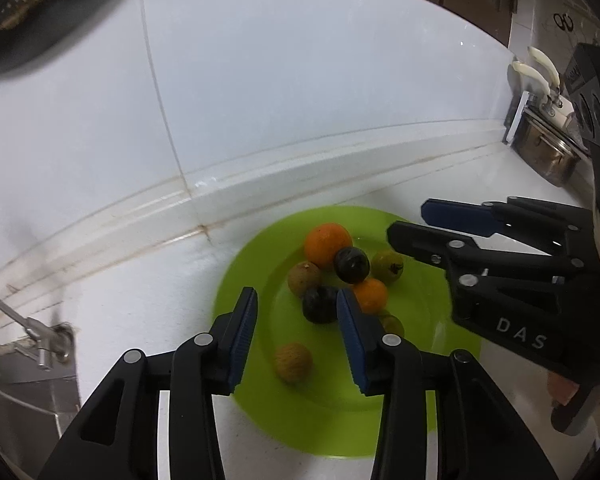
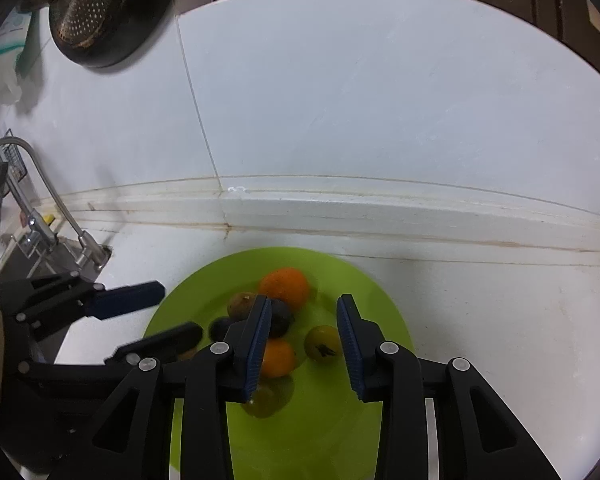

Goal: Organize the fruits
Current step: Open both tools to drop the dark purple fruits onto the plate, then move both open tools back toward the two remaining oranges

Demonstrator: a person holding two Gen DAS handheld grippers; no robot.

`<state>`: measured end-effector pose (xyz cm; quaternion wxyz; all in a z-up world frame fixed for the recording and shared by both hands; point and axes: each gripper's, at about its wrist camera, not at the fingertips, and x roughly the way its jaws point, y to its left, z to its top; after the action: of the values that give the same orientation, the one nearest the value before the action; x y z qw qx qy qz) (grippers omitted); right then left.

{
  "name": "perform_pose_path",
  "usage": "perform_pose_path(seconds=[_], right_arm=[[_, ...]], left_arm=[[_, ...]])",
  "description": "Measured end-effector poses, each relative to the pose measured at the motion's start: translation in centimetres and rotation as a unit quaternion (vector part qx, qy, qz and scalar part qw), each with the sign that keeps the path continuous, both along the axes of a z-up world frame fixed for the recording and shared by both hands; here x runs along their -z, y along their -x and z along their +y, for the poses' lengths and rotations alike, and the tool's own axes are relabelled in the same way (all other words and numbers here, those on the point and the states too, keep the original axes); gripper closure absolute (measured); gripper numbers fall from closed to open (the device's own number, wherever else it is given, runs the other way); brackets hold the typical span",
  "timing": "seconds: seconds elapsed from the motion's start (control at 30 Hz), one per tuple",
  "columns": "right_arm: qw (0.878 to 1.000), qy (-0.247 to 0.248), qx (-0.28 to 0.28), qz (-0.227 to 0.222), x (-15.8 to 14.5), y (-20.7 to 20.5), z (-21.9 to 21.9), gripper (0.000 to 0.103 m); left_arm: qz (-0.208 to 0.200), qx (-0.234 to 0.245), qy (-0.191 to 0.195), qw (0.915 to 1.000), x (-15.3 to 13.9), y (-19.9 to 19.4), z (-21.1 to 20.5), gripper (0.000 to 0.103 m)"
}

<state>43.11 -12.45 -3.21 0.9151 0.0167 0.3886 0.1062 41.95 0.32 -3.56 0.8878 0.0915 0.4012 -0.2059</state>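
Green plastic plate (image 1: 452, 312) lies on the white worktop (image 1: 140, 304), close to the tiled wall (image 1: 300, 80), and carries the fruit in a loose heap. A large orange (image 1: 327, 243) sits at the far side, touching a dark plum (image 1: 351, 265); a smaller orange (image 1: 370, 295) lies nearer, beside a second dark plum (image 1: 320, 304). A yellow-green fruit (image 1: 387, 266) rests to the right of the heap, a brownish one (image 1: 304, 279) to the left, and another brownish fruit (image 1: 293, 362) lies alone toward the near rim.

Over the plate's near edge the left gripper (image 1: 296, 336) hangs with its jaws spread and nothing between the blue pads; the lone brown fruit shows in the gap below them, untouched. The right gripper (image 2: 304, 344) hovers from the other side, jaws likewise spread and empty, with the yellow-green fruit (image 2: 321, 343) seen between them on the plate.

White letters "DAS" (image 1: 521, 334) are printed on the right gripper's black body.

Beyond the plate, a steel tap (image 2: 56, 216) stands by the sink on the left, a perforated dark pan (image 2: 100, 8) hangs on the wall, and a steel pot (image 1: 548, 152) sits at the far right.
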Motion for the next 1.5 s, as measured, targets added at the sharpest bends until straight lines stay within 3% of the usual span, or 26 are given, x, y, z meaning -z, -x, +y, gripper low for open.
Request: perform_pose_path(seconds=[0.37, 0.57, 0.63, 0.9, 1.23, 1.5], right_arm=[[0.999, -0.002, 0.01, -0.038, -3.8, 4.1, -0.4, 0.068], [0.998, 0.005, 0.015, -0.061, -5.7, 7.4, -0.4, 0.059], [0.998, 0.009, 0.018, -0.062, -6.1, 8.4, -0.4, 0.049], [0.997, 0.008, 0.017, -0.072, -7.6, 12.5, -0.3, 0.049], [0.996, 0.019, 0.021, -0.081, -8.1, 16.5, 0.1, 0.038], [0.998, 0.02, 0.026, -0.045, -5.8, 18.6, 0.5, 0.038]], left_arm=[[-0.046, -0.031, 0.017, 0.9983, -4.1, 3.9, 1.9, 0.045], [-0.077, -0.043, 0.023, 0.9958, -6.2, 7.3, 2.8, 0.04], [-0.086, -0.047, 0.023, 0.9949, -6.6, 8.4, 3.1, 0.038], [-0.113, -0.055, 0.025, 0.9918, -8.3, 12.6, 3.9, 0.031], [-0.115, -0.061, 0.017, 0.9913, -7.9, 16.0, 4.9, 0.02], [-0.096, -0.066, 0.0, 0.9932, -5.9, 17.6, 5.5, 0.015]])
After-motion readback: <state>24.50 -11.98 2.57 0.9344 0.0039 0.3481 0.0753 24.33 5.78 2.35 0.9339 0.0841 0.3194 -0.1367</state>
